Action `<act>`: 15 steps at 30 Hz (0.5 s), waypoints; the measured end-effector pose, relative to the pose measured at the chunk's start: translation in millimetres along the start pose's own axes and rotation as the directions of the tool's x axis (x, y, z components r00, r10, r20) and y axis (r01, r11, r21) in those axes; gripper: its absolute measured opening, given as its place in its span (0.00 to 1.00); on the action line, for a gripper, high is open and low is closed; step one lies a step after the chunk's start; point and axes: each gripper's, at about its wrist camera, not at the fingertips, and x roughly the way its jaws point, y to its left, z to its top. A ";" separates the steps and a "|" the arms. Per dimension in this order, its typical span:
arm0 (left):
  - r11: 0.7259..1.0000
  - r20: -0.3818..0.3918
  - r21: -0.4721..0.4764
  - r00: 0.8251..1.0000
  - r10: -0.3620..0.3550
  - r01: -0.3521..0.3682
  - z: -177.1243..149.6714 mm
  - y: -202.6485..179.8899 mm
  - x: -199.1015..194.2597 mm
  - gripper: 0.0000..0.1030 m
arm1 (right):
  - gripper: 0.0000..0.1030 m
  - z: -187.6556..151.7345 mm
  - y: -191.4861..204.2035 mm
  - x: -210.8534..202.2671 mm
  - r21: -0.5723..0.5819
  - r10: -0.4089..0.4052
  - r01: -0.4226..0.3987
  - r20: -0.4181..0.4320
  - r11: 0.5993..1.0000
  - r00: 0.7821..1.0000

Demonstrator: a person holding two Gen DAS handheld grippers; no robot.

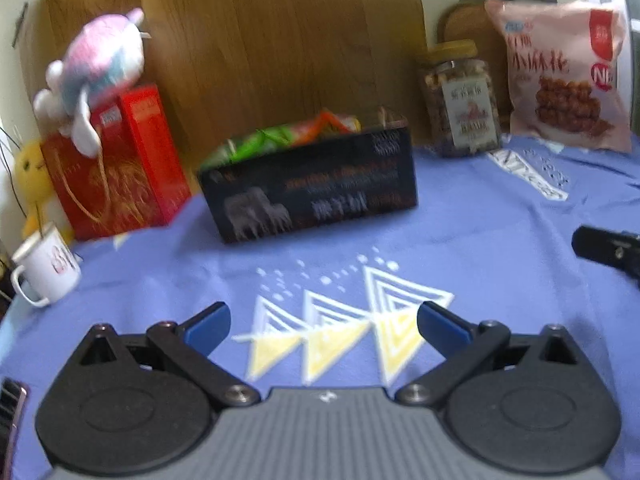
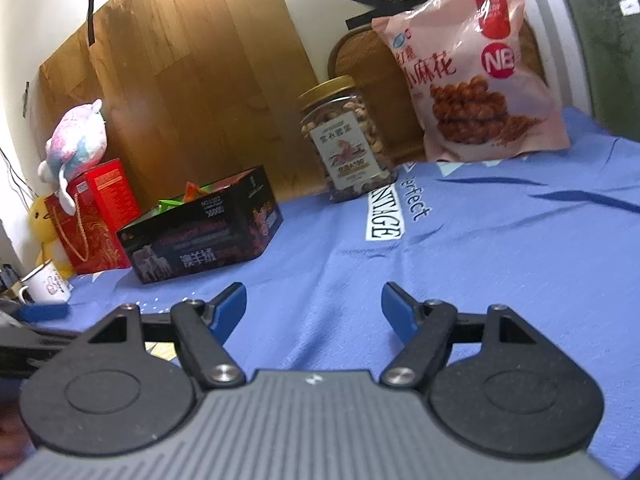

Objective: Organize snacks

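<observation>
A black open box [image 1: 312, 184] [image 2: 200, 228] stands on the blue cloth with green and orange snack packets [image 1: 288, 134] inside. A clear jar of nuts with a gold lid [image 1: 460, 100] [image 2: 348, 140] stands at the back, and a pink snack bag [image 1: 564, 76] [image 2: 476, 68] leans upright to its right. My left gripper [image 1: 324, 320] is open above the cloth's triangle print, well short of the box, holding nothing. Open and empty too, my right gripper [image 2: 314, 300] hovers over bare cloth in front of the jar. Its dark tip [image 1: 608, 250] shows at the left view's right edge.
A red gift box [image 1: 116, 168] [image 2: 92, 216] with a pastel plush toy [image 1: 96, 68] [image 2: 76, 144] on top stands at the back left, beside a yellow plush [image 1: 32, 176]. A white mug [image 1: 44, 268] [image 2: 44, 284] sits at the left edge. A wooden board [image 1: 260, 40] leans behind.
</observation>
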 end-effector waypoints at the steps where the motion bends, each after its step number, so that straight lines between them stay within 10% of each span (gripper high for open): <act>1: 1.000 0.009 0.020 1.000 -0.007 0.006 2.2 -6.4 -0.2 1.00 | 0.75 -0.4 -0.1 -0.7 0.003 -0.006 0.006 0.003 1.000 1.000; 15: 0.994 0.026 0.111 1.000 0.018 -0.020 14.5 -46.4 6.5 1.00 | 0.75 -1.0 -5.8 -4.3 0.040 0.044 -0.045 0.013 0.998 0.999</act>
